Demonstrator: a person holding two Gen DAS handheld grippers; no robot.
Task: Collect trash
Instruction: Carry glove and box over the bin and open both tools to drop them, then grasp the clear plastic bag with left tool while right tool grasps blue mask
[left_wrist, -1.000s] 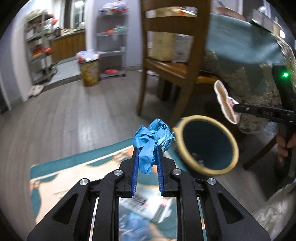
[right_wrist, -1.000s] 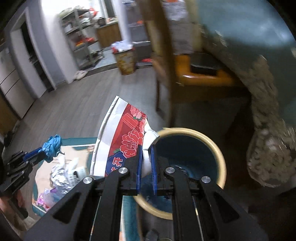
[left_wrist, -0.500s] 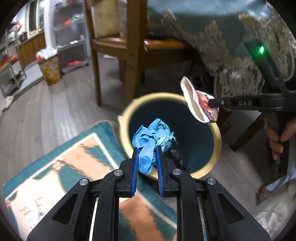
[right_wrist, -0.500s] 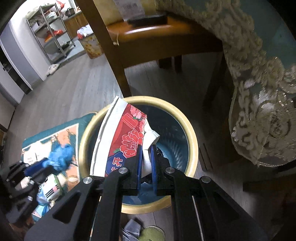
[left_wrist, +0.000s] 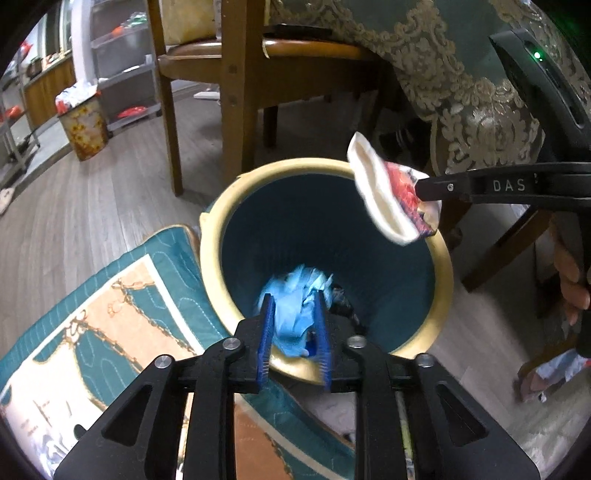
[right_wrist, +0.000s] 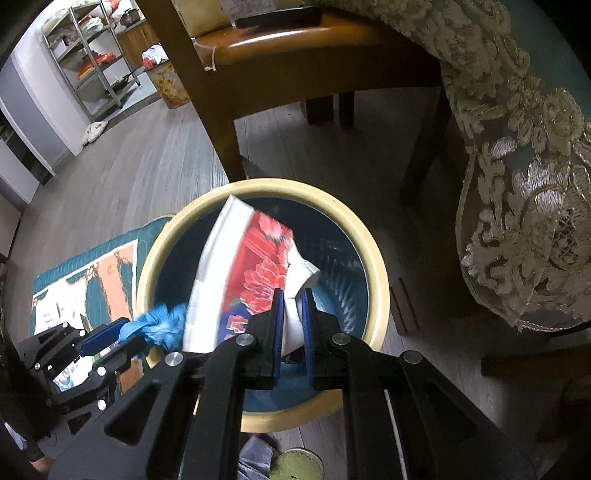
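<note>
1. Where the left wrist view looks down its own fingers, the left gripper (left_wrist: 295, 325) has its blue pads parted, with a crumpled blue plastic glove (left_wrist: 295, 314) blurred between them; whether the pads touch it, cannot tell. Glove sits over the mouth of the round teal bin with a cream rim (left_wrist: 218, 236). Bin stands on grey wood floor (left_wrist: 92, 206), touching the teal and orange patterned rug (left_wrist: 122, 317), near a brown wooden chair (left_wrist: 236, 74). The right gripper (left_wrist: 421, 188) reaches in from the right, clamped on a flattened white paper cup with red flowers (left_wrist: 384, 199) above the bin's far rim.

2. Right wrist view: right gripper (right_wrist: 293, 314) pinches the cup (right_wrist: 236, 273) over the bin's (right_wrist: 376, 273) opening. Left gripper (right_wrist: 110, 336) at lower left, glove (right_wrist: 166, 325) at the bin's near rim. An embroidered teal tablecloth (right_wrist: 517, 184) hangs at right.
</note>
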